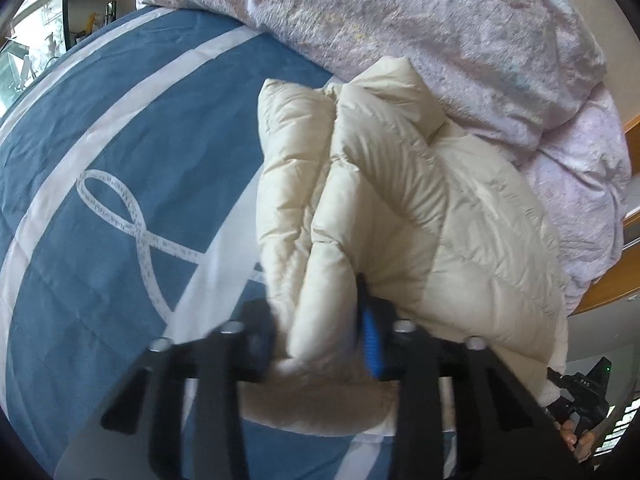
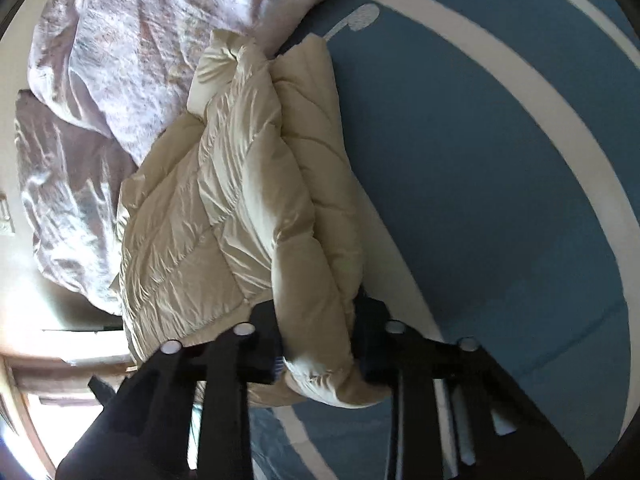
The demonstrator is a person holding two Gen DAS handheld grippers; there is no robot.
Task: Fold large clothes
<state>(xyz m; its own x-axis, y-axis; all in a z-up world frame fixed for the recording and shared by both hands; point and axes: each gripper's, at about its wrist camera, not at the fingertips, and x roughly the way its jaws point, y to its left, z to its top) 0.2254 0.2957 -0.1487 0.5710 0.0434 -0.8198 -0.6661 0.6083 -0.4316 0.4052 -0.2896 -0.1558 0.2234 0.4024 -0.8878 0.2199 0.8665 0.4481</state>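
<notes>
Cream puffer jacket [image 1: 384, 208] lay on the blue striped bedspread [image 1: 120, 160], beside a pink duvet [image 1: 440, 40]. Left gripper [image 1: 324, 344] and right gripper [image 2: 316, 344] were each closed narrowly on a bunched near edge, probably so that the 2 holds could carry it over into a fold.

You have a blue bedsheet [image 1: 120, 152] with white stripes [image 1: 132, 92] and a looped white ribbon print [image 1: 132, 224] spread under everything. A crumpled pale pink duvet [image 1: 420, 40] is heaped along its far side, spilling toward a wooden bed frame edge [image 1: 624, 284]. In the left wrist view, 1 bright window [image 1: 28, 40] shows at the upper left.
</notes>
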